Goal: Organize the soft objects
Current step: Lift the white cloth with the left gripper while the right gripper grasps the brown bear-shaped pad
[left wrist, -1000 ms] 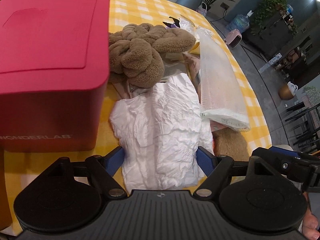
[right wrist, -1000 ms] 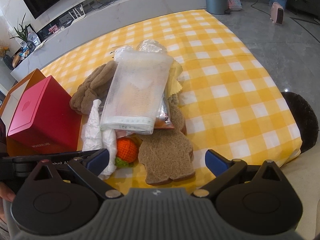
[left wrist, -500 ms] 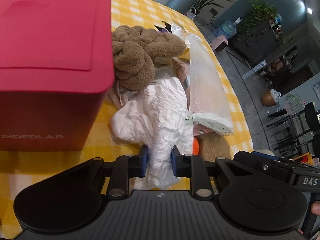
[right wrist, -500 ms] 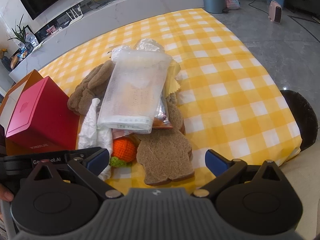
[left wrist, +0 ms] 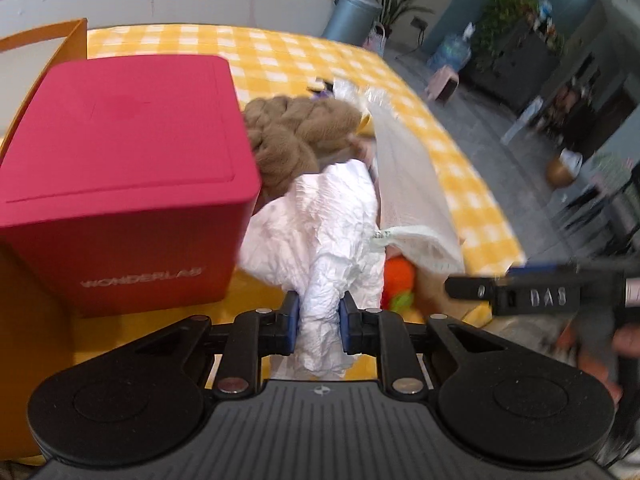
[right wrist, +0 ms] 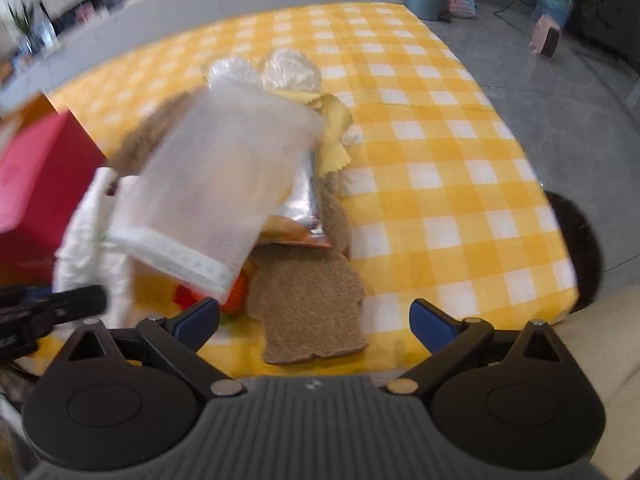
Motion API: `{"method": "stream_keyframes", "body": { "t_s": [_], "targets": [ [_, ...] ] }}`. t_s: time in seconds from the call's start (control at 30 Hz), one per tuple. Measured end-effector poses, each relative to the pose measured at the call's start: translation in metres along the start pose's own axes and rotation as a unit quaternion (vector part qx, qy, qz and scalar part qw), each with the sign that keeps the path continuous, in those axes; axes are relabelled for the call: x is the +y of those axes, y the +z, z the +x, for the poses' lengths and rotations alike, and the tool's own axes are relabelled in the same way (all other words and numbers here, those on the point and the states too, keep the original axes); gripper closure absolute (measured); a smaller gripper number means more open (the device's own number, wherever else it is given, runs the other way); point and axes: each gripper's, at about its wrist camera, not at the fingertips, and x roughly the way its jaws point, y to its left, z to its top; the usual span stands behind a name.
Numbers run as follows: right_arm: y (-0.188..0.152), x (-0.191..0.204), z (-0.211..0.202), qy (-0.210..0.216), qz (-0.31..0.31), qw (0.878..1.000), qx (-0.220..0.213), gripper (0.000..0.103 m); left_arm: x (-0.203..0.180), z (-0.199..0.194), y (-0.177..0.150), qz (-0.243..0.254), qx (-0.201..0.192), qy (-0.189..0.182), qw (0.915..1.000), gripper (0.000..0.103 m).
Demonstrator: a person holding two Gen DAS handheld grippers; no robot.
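A yellow-and-white checked cloth (right wrist: 460,184) covers the desk, where the left gripper (left wrist: 319,318) has its jaws clamped on the crumpled white cloth (left wrist: 320,224) lying beside the red box (left wrist: 120,184), which reads "WONDERLAB". The right gripper (right wrist: 314,318) hangs with jaws wide apart and empty over the brown felt piece (right wrist: 308,308). Lifting cleanly probably means drawing the cloth up slowly, since the mesh pouch (left wrist: 404,184) overlaps its far edge and could drag along.

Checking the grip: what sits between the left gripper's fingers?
A crumpled white cloth, pinched between the left gripper's fingers, seen in the left wrist view.
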Motion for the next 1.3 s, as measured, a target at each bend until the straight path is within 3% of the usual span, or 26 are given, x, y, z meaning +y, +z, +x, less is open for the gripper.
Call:
{"method": "stream_keyframes", "body": {
  "t_s": [0.1,0.27,0.4,0.43,0.53,0.6,0.67,0.7,0.83,1.13,1.3],
  "targets": [
    [0.004,0.013,0.011,-0.044,-0.039,0.998,0.028,0.009,0.004,0.004,-0.006,0.003,0.016,0.008,0.9998,0.08],
    [0.01,0.026,0.031,-0.071,-0.089,0.991,0.067,0.01,0.002,0.014,-0.01,0.02,0.021,0.026,0.9992,0.078],
    [0.016,0.028,0.041,-0.07,-0.096,0.99,0.074,0.01,0.007,0.02,-0.009,-0.001,0.029,0.021,0.9994,0.057],
    [0.017,0.028,0.044,-0.069,-0.096,0.99,0.075,0.01,0.008,0.022,-0.009,-0.01,0.033,0.023,0.9991,0.047],
    [0.019,0.028,0.052,-0.059,-0.091,0.99,0.089,0.019,0.011,0.028,-0.011,-0.021,0.034,0.027,0.9988,0.033],
    [0.019,0.027,0.056,-0.046,-0.084,0.99,0.1,0.023,0.008,0.029,-0.011,-0.007,0.034,0.03,0.9989,0.034],
    [0.019,0.023,0.056,-0.034,-0.074,0.992,0.101,0.027,0.005,0.028,-0.013,0.012,0.032,0.033,0.9989,0.054],
    [0.019,0.021,0.055,-0.029,-0.07,0.992,0.098,0.027,0.005,0.027,-0.014,0.018,0.033,0.03,0.9988,0.073],
    [0.018,0.014,0.05,-0.015,-0.058,0.995,0.074,0.029,0.008,0.02,-0.015,0.016,0.036,0.021,0.999,0.077],
    [0.017,-0.005,0.036,0.053,0.015,0.998,0.031,0.029,0.003,-0.01,-0.023,0.074,0.026,0.04,0.9961,0.076],
    [0.016,-0.004,0.033,0.054,0.017,0.998,0.021,0.029,0.003,-0.03,-0.022,0.068,0.012,0.029,0.9972,0.076]
  ]
}}
